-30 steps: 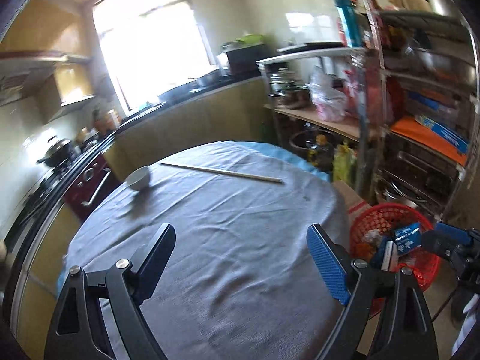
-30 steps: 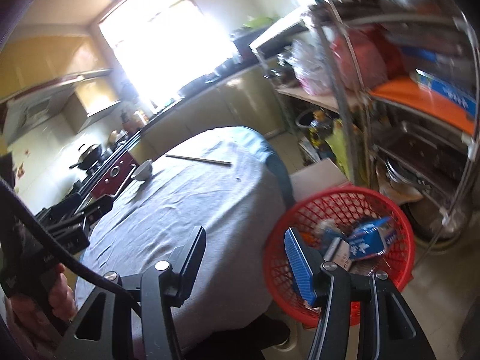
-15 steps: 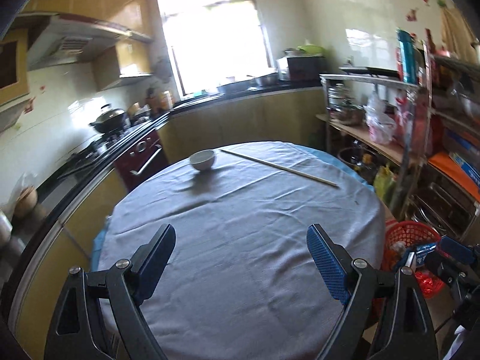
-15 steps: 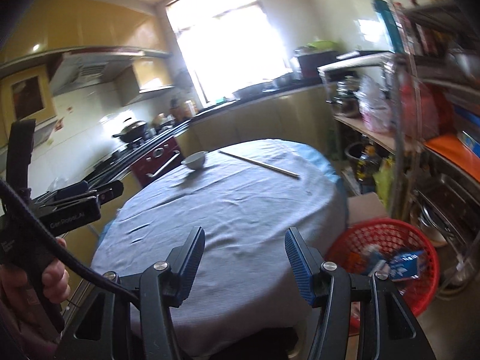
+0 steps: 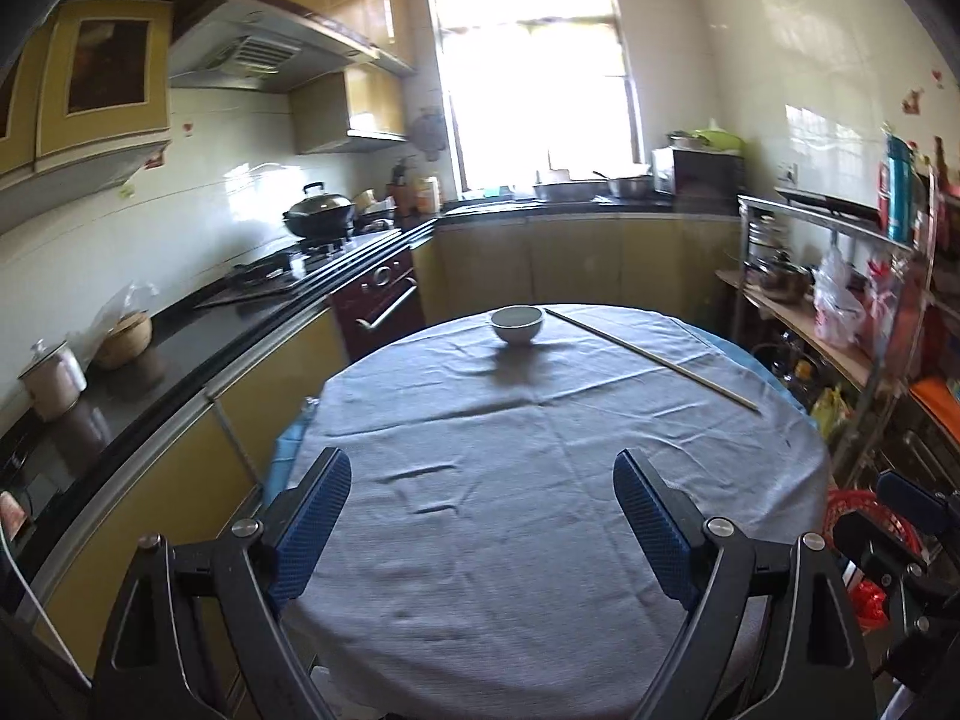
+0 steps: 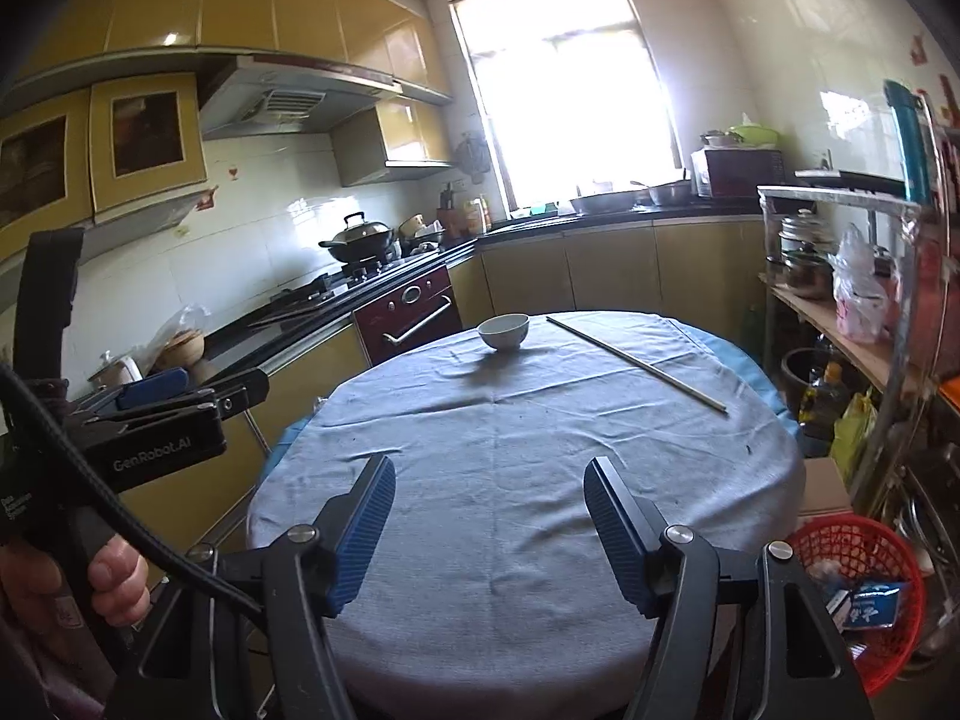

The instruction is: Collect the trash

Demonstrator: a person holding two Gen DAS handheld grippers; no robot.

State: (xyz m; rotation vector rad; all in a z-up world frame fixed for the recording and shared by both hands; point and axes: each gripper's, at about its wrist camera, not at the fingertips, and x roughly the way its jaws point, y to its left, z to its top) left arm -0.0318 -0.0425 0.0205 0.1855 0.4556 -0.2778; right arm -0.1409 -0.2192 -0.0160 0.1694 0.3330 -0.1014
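Observation:
A red mesh trash basket (image 6: 864,564) stands on the floor right of the round table and holds a blue packet (image 6: 870,600) and other wrappers; its rim shows in the left wrist view (image 5: 852,510). My left gripper (image 5: 483,516) is open and empty above the near part of the grey tablecloth (image 5: 540,480). My right gripper (image 6: 489,525) is open and empty above the same cloth (image 6: 516,450). The left gripper also shows at the left of the right wrist view (image 6: 180,402).
A white bowl (image 5: 517,324) and a long chopstick (image 5: 654,360) lie at the table's far side. A counter with stove and wok (image 5: 318,216) runs along the left. A metal shelf rack (image 6: 870,300) stands at the right, a cardboard box (image 6: 825,486) by its foot.
Both grippers have risen and swung left from the basket toward the table, levelling out. The basket has slid to the lower right edge of both views. Both stay open.

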